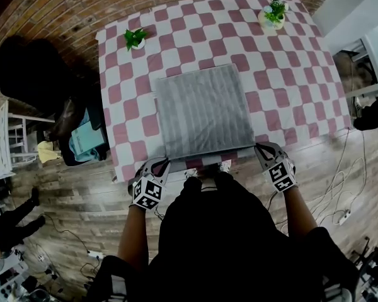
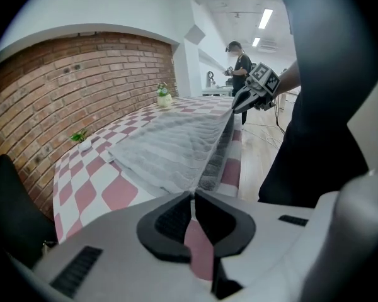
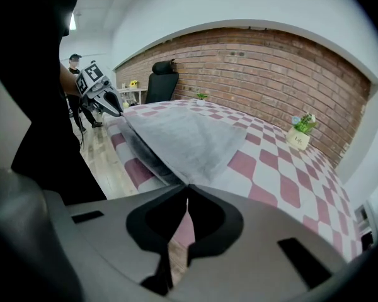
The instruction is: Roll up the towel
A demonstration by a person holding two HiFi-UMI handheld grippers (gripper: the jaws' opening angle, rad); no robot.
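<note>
Head view: both forearms reach forward and down from the person's body. They set the left gripper and the right gripper at the two near corners of the square, grey, ribbed terry towel.

In each gripper view the dark padded jaws are pinched together on a corner of that towel. The cloth fans out from their tips, and the near edge is lifted off the surface and runs taut from one claw to the other. Ahead of the claws the rest of the towel lies flat on the table under its pink-and-white checked cloth.

The table's near edge is just below the jaws, with wooden plank floor under the hands. Bare checked cloth lies outward of each claw. Two small green potted plants stand well beyond the towel, near the far corners.
</note>
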